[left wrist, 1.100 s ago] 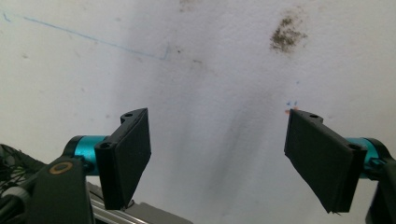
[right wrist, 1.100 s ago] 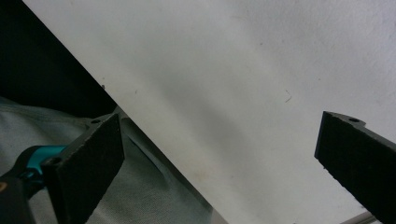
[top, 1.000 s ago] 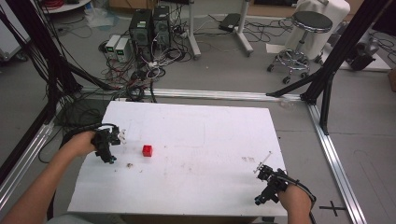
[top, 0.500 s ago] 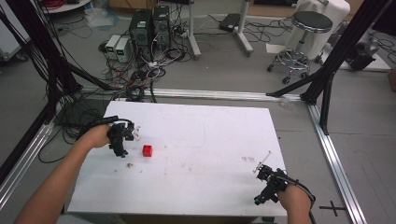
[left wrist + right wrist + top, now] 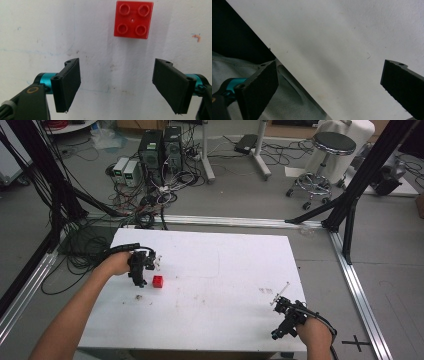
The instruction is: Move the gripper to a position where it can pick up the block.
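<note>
Red four-stud brick flat on white table, studs up.

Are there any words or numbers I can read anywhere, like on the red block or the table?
No readable text anywhere.
Red block: four plain studs; any lettering on them is too blurred to read.
White table: smudges and faint marks, no words.
Floor: a black cross mark, a sign, not a letter.
Computer boxes: too small to read.
</note>
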A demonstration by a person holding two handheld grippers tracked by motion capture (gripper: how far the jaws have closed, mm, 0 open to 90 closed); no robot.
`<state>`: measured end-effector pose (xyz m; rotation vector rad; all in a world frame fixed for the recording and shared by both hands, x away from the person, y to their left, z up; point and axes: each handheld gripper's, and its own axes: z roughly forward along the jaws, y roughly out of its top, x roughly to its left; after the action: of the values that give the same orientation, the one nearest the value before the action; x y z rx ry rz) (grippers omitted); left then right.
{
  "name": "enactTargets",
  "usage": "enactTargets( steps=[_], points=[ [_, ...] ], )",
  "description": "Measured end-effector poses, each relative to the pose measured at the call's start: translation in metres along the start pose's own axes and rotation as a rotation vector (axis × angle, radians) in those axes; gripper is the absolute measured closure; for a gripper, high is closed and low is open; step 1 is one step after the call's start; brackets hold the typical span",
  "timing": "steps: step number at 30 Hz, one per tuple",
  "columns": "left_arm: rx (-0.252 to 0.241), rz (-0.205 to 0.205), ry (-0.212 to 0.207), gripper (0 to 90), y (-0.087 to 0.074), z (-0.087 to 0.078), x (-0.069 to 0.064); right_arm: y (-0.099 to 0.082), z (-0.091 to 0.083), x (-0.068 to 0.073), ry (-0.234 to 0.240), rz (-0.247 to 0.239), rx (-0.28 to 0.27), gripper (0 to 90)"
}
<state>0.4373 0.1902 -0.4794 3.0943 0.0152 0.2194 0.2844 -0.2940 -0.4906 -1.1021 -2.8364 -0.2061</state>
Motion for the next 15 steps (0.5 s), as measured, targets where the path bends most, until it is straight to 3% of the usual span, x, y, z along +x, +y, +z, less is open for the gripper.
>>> enactTargets(
  steps=[10,15],
  points=[
    [0.013,0.044,-0.045,23.1,0.013,0.008,-0.002,0.002,0.001,0.001,0.001,-0.005,0.004,0.9],
    [0.012,0.062,-0.048,23.1,0.018,0.013,-0.003,0.002,0.001,0.001,0.002,-0.004,0.003,0.9]
  ],
)
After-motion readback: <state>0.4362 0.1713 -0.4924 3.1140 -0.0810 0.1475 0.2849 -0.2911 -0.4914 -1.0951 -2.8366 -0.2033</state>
